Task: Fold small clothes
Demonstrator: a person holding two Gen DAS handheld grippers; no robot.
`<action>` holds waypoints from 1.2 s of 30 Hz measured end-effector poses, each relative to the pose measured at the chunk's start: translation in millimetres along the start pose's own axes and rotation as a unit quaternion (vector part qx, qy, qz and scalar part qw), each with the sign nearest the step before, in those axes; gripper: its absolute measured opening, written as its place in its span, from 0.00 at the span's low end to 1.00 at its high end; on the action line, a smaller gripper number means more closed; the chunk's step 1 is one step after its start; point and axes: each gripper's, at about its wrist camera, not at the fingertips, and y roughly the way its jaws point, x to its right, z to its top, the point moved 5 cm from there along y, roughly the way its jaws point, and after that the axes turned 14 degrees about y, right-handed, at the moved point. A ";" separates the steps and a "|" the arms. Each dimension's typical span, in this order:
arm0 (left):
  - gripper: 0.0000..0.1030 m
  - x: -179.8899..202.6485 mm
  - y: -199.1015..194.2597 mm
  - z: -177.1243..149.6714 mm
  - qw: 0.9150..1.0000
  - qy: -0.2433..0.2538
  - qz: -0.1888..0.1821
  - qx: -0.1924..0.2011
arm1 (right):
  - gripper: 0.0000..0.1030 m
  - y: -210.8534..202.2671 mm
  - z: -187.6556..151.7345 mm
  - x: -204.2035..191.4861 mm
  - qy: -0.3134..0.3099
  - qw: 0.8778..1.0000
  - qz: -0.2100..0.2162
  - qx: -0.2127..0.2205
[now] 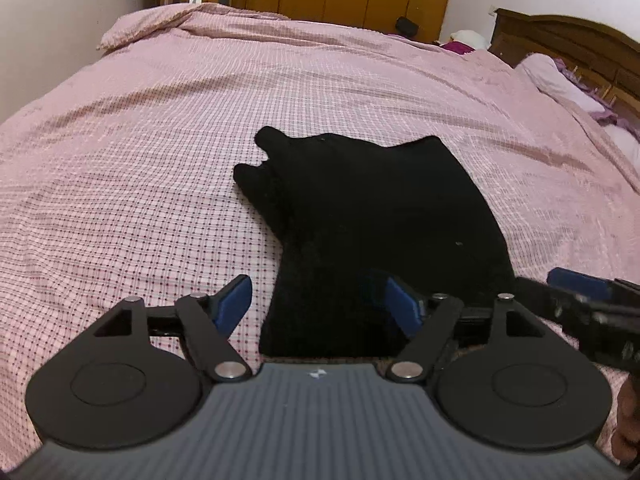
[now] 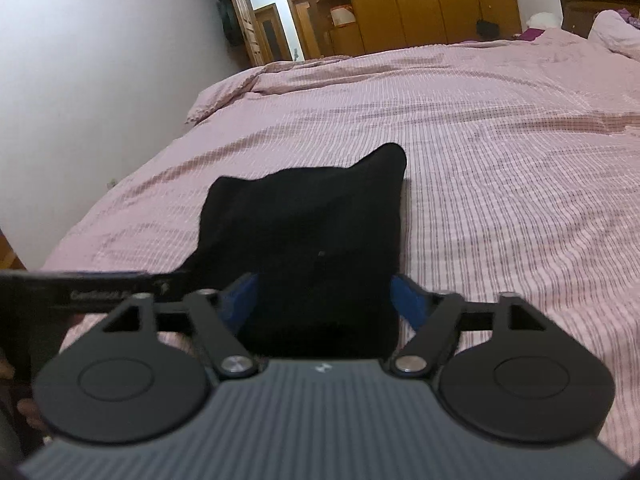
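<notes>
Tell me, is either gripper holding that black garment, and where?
Neither: both the left gripper and right gripper are open around the black garment's near edge.

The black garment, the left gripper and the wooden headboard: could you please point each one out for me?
black garment [image 1: 372,208], left wrist view, middle of the cloth.
left gripper [image 1: 320,304], left wrist view, midway between its blue fingertips.
wooden headboard [image 1: 568,40], left wrist view, upper panel.

Blurred lettering on left gripper [image 2: 80,292], seemingly unreadable.
</notes>
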 end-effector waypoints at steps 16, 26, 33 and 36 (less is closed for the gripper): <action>0.78 15.1 23.3 -26.8 0.997 0.012 0.026 -0.077 | 0.77 11.1 -31.5 12.8 0.014 0.997 -0.069 -0.041; 0.78 18.3 32.1 -30.9 0.995 0.019 0.016 -0.094 | 0.77 18.3 -37.1 21.0 0.034 0.994 -0.087 -0.058; 0.78 21.4 32.0 -30.2 0.995 0.027 0.016 -0.093 | 0.77 18.3 -37.1 21.2 0.034 0.994 -0.087 -0.058; 0.78 21.5 30.1 -30.6 0.995 0.027 0.017 -0.092 | 0.77 18.1 -37.0 21.0 0.034 0.994 -0.086 -0.058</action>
